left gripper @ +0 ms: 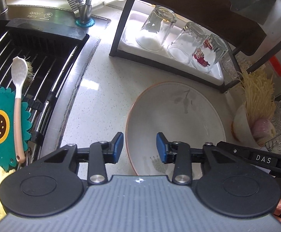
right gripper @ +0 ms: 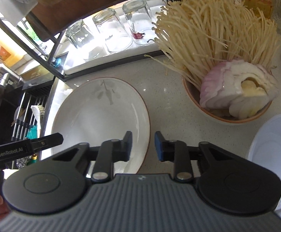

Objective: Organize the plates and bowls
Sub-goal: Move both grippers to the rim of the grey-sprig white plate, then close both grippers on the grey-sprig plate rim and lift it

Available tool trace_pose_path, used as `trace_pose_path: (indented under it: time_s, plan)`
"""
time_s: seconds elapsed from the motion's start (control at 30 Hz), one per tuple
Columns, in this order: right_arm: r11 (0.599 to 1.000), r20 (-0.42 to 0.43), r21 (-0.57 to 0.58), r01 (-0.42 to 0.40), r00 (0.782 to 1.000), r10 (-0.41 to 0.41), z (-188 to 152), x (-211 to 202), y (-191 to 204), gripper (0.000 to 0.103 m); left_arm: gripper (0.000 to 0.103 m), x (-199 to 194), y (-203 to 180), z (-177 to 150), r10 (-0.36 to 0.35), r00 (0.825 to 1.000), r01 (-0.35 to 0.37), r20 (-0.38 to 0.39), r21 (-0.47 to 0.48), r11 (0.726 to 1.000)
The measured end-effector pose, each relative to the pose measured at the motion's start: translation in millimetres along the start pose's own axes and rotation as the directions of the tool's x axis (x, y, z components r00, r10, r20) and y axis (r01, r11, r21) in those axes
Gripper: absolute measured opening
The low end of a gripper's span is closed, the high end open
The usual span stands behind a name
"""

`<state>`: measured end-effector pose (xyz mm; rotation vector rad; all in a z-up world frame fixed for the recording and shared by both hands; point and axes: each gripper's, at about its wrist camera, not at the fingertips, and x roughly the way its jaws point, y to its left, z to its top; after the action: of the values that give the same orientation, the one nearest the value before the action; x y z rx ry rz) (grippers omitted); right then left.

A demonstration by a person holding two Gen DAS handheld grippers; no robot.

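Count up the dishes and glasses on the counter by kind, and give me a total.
Glasses, upside down on the white tray: 3
Plates: 1, empty
Bowls: 2, one with mushrooms and onion, one white and empty
Total: 6

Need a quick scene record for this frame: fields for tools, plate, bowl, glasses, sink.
left tool: open, straddling the plate's left rim, holding nothing
right tool: open, straddling the plate's right rim, holding nothing
plate: empty, flat on the counter
bowl: right of plate, holds mushrooms and onion
glasses: three, upside down on white tray
sink rack: spoon lying on it
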<state>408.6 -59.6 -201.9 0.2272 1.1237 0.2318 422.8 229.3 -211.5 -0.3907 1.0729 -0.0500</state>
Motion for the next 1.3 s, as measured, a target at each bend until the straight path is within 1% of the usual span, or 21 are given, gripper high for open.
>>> trace_pose_path:
  time_s: [0.07,0.2,0.27,0.33,0.43,0.6,0.7,0.8,0.93,1.07,1.3]
  plan:
    - [1.000,-0.007,0.007,-0.001,1.000,0.001,2,5,0,0.026,0.039,4,0,2,0.001,1.000,-0.001,-0.001,0.006,1.000]
    - [0.999,0.000,-0.041,0.011,1.000,-0.011,4,11,4,0.019,0.031,10,2,5,0.006,1.000,-0.006,-0.008,0.011,1.000]
    - [0.999,0.000,-0.044,0.013,1.000,-0.013,6,14,3,0.019,0.028,11,3,6,0.006,1.000,-0.006,-0.006,0.003,1.000]
    - [0.998,0.002,-0.054,0.021,1.000,-0.021,6,16,3,0.018,0.023,14,4,6,0.012,1.000,-0.012,-0.008,0.003,1.000]
    - [0.997,0.003,-0.073,0.018,1.000,-0.018,7,17,6,0.014,0.021,16,6,6,0.013,1.000,-0.013,-0.004,-0.002,1.000]
    - [0.997,0.013,-0.078,0.005,1.000,-0.004,7,15,4,0.013,0.014,16,7,4,0.019,1.000,-0.019,-0.005,0.000,1.000]
    - [0.994,0.026,-0.108,0.005,1.000,-0.003,8,9,4,0.013,0.013,13,6,2,0.020,1.000,-0.019,-0.012,0.006,1.000]
    - [0.996,0.014,-0.093,-0.013,1.000,0.014,8,7,0,0.013,0.013,7,6,-2,0.008,1.000,-0.008,-0.009,-0.005,1.000]
    - [0.995,0.023,-0.095,-0.024,0.999,0.026,5,0,-1,0.013,0.012,-2,1,-7,0.012,1.000,-0.012,-0.003,0.007,1.000]
    - [0.997,0.017,-0.063,-0.042,0.999,0.043,3,-10,-5,0.013,0.012,-16,-5,-8,0.007,1.000,-0.008,0.017,0.019,1.000]
    - [0.997,0.048,-0.065,-0.039,0.998,0.043,-1,-38,-6,0.013,0.011,-42,-16,-7,-0.033,0.999,0.033,0.033,0.027,0.999]
